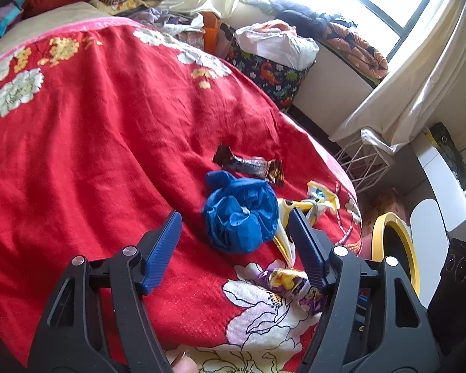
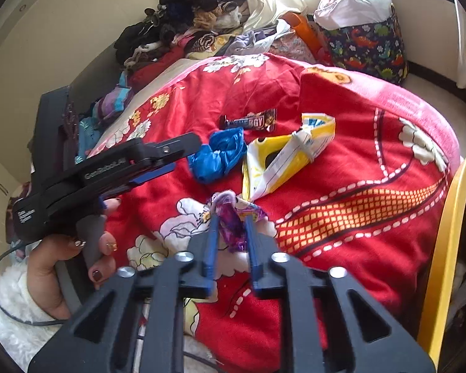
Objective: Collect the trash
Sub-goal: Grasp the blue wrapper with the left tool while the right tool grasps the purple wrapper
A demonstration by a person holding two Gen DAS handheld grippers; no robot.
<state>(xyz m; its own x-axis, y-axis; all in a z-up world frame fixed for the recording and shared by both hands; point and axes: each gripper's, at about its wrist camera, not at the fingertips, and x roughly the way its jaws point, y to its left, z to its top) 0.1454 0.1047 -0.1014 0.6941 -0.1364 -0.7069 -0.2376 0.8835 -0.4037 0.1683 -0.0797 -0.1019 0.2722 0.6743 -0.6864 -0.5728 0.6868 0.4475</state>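
Trash lies on a red flowered bedspread (image 1: pixel 93 130). A crumpled blue plastic bag (image 1: pixel 240 214) sits just ahead of my left gripper (image 1: pixel 234 220), which is open and empty, its jaws on either side of the bag. Beyond lie a dark candy bar wrapper (image 1: pixel 248 165) and a yellow and white packet (image 1: pixel 310 205). My right gripper (image 2: pixel 231 220) is shut on a purple and yellow wrapper (image 2: pixel 230 217), low over the bedspread (image 2: pixel 341 233). The right wrist view also shows the blue bag (image 2: pixel 219 154), the candy bar wrapper (image 2: pixel 248 121), the yellow packet (image 2: pixel 282 155) and the left gripper (image 2: pixel 158 168).
A yellow-rimmed bin (image 1: pixel 394 248) stands off the bed's right edge; it shows in the right wrist view (image 2: pixel 450 217). A dinosaur-print bag (image 1: pixel 273 77) holding a white plastic bag, a wire basket (image 1: pixel 363 161) and piled clothes (image 2: pixel 183 31) surround the bed.
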